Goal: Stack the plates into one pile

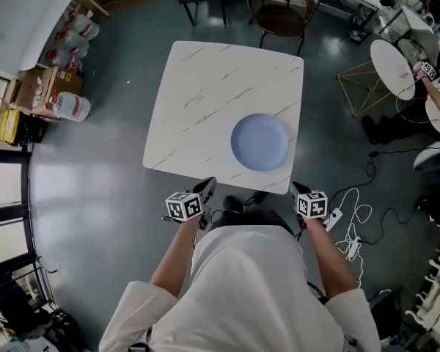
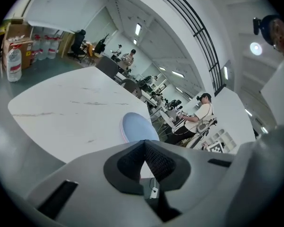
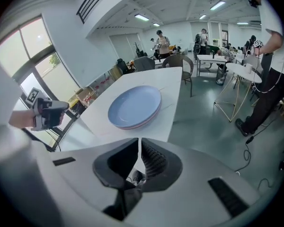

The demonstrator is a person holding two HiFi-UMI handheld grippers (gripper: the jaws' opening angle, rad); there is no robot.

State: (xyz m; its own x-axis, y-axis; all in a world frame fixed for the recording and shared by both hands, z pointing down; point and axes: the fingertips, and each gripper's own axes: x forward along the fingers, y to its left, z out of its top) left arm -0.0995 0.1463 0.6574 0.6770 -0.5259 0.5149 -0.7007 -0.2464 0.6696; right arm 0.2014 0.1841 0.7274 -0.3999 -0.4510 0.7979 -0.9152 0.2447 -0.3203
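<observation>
Pale blue plates (image 1: 259,141), stacked in one pile on the white marbled surface (image 1: 198,94), lie ahead of both pairs of fingers, nearer the right pair. Left gripper (image 1: 207,187): fingers pressed together, empty, by the surface's near edge. Right gripper (image 1: 299,190): fingers nearly together, a thin slit between, empty.

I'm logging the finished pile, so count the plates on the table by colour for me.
Blue plate: 1, on top
Pink plate: 1, only its rim shows under the blue one
Total: 2 plates that can be made out, in one pile
</observation>
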